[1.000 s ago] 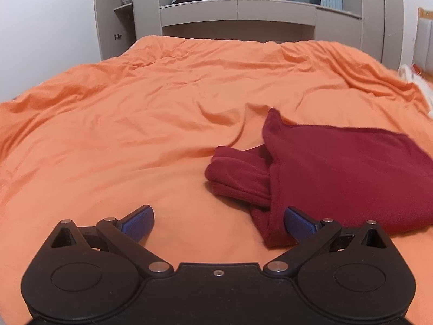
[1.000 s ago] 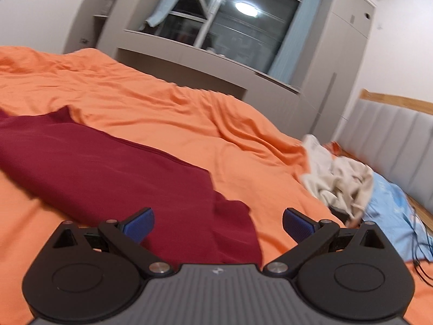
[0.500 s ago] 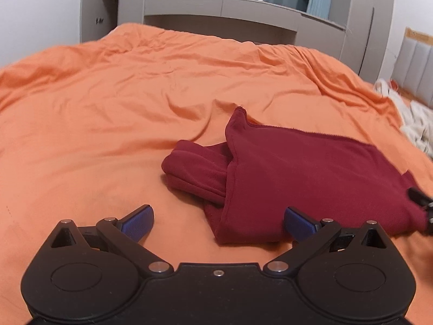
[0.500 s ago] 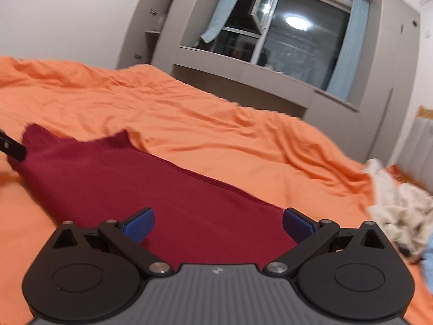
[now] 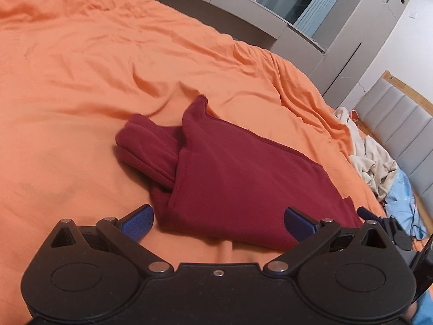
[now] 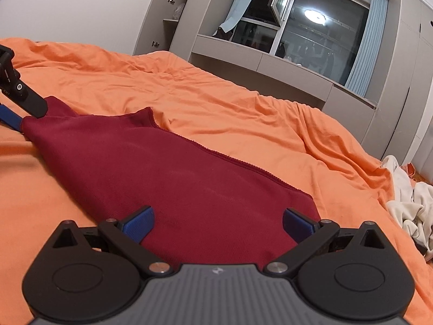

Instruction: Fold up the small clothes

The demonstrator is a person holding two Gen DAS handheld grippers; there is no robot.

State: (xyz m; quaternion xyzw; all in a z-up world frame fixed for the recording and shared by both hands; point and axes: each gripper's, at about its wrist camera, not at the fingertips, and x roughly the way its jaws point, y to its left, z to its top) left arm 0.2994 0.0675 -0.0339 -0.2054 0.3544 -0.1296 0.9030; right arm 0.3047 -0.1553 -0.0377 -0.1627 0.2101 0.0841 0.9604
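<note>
A dark red garment lies partly folded on the orange bed cover, one sleeve sticking out to the left. My left gripper is open, its blue pads on either side of the garment's near left edge. My right gripper is open over the garment's near right part, holding nothing. The right gripper's tip shows at the right edge of the left wrist view; the left gripper's finger shows at the far left of the right wrist view, at the garment's corner.
A heap of cream and light blue clothes lies at the bed's right side by a padded headboard. Grey cabinets and a dark window stand beyond the bed's far edge.
Both grippers have swung and come closer to the garment's near edge. The left view has turned right, and the right view has turned left. Both stay open.
</note>
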